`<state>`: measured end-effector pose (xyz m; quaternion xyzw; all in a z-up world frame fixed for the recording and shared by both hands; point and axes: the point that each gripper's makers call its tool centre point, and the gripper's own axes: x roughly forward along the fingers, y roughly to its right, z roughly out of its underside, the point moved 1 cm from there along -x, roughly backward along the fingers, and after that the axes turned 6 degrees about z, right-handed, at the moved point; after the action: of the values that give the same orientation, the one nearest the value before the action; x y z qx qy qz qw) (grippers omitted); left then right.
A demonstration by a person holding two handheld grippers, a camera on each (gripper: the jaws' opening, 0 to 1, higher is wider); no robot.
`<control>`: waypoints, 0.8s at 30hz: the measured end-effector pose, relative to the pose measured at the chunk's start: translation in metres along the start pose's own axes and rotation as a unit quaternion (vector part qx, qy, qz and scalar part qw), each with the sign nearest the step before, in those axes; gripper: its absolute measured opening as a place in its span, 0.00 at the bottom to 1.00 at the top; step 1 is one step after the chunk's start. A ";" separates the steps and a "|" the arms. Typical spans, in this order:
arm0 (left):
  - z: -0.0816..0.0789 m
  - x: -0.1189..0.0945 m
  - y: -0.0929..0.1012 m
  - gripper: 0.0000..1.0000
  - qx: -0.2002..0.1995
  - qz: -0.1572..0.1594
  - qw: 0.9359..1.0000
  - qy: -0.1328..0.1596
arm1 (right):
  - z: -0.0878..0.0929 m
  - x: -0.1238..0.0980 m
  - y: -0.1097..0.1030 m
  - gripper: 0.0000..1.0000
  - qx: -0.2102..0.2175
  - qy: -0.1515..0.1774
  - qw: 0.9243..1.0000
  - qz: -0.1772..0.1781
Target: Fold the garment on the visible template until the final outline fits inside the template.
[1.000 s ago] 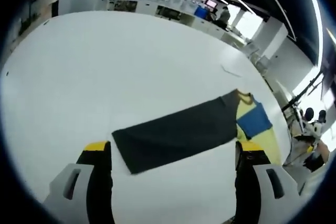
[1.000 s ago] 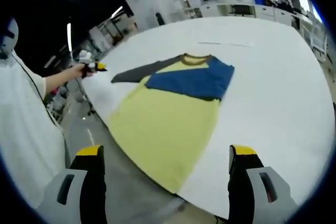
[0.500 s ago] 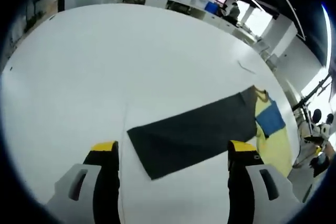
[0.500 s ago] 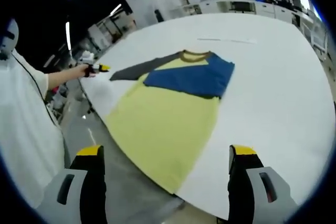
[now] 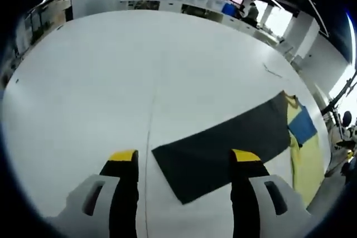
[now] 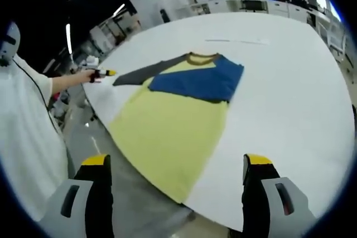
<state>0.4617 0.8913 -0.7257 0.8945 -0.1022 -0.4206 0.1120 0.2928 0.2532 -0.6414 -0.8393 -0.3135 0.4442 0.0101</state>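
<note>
Risk: both grippers, left [image 5: 184, 165] and right [image 6: 173, 171], gape empty; I could bunch the grey sleeve [image 5: 223, 149] grabbing it.

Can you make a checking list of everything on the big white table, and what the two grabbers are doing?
Surface: large white table, mostly bare.
Job's things: yellow long-sleeved shirt lying flat; blue sleeve folded across its chest; dark grey sleeve stretched straight out.
Template: cannot tell it apart from the table.
Clutter: thin pale strip beyond the collar.
Grippers: left gripper open, its jaws either side of the grey sleeve's end; right gripper open, near the shirt's hem, holding nothing.
Cables: nothing seen.
Surroundings: desks and shelves behind; a person's white sleeve.
</note>
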 end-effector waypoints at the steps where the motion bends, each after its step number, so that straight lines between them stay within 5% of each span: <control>1: 0.001 0.001 -0.001 0.60 0.001 -0.001 1.000 -0.001 | 0.000 0.001 -0.001 0.97 0.000 -0.001 1.000 -0.001; 10: 0.003 0.005 -0.018 0.48 0.006 -0.021 1.000 0.002 | -0.005 0.005 -0.003 0.97 0.000 -0.002 1.000 -0.006; 24: 0.005 0.012 -0.018 0.34 0.043 -0.021 0.999 -0.006 | -0.006 0.008 -0.002 0.97 0.003 -0.008 1.000 -0.004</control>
<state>0.4671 0.9048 -0.7434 0.8978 -0.1020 -0.4235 0.0645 0.2992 0.2606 -0.6428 -0.8345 -0.3160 0.4513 0.0119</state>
